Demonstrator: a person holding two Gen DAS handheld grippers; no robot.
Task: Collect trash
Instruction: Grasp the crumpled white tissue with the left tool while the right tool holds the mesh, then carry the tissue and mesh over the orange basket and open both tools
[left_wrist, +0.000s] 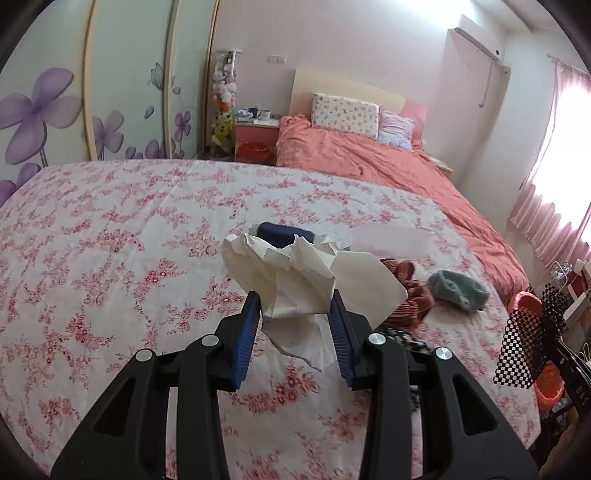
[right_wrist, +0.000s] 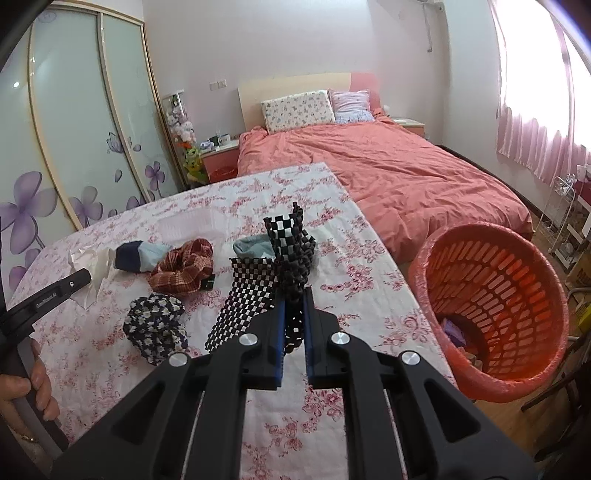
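My left gripper (left_wrist: 294, 295) is shut on a crumpled white tissue (left_wrist: 295, 266), lifted a little above the floral tablecloth (left_wrist: 110, 258). The right wrist view shows the same tissue (right_wrist: 92, 266) at the far left, beside one of the left gripper's black fingers (right_wrist: 74, 282). My right gripper (right_wrist: 295, 299) is shut on a black-and-white chequered mesh piece (right_wrist: 291, 236), which stands up from the jaws and hangs down on the left. That mesh piece (left_wrist: 524, 343) also shows at the right edge of the left wrist view. An orange plastic basket (right_wrist: 491, 299) stands on the floor right of the table, some items at its bottom.
On the cloth lie a red plaid fabric (right_wrist: 184, 269), a dark floral fabric (right_wrist: 155, 325), a navy and light-blue sock (right_wrist: 138, 254) and a teal cloth (right_wrist: 253, 247). Beyond the table stands a bed with a pink cover (right_wrist: 388, 170). A hand (right_wrist: 37, 373) holds the left gripper's handle.
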